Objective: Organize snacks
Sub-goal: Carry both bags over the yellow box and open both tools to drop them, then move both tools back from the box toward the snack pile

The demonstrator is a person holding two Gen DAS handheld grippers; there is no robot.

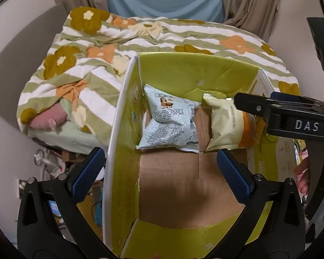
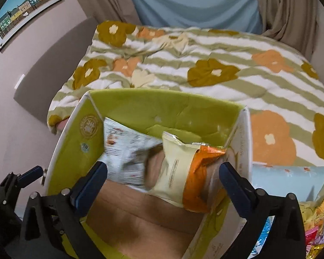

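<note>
A green-lined cardboard box (image 1: 127,142) stands on the bed, its brown floor partly bare. Inside at its far end lie a pale blue-white snack bag (image 1: 168,123) and a cream and orange snack bag (image 1: 224,125), side by side. My left gripper (image 1: 159,172) is open and empty above the box's near half. My right gripper (image 2: 163,183) is open and empty just above the cream and orange bag (image 2: 179,172), with the blue-white bag (image 2: 125,157) to its left. The right gripper also shows from the side in the left wrist view (image 1: 270,112).
A striped floral quilt (image 2: 205,69) covers the bed behind the box (image 2: 60,155). Several more snack packets (image 2: 315,220) lie at the box's right. A pink plush toy (image 1: 47,118) lies under the quilt edge at left. Clutter sits on the floor below.
</note>
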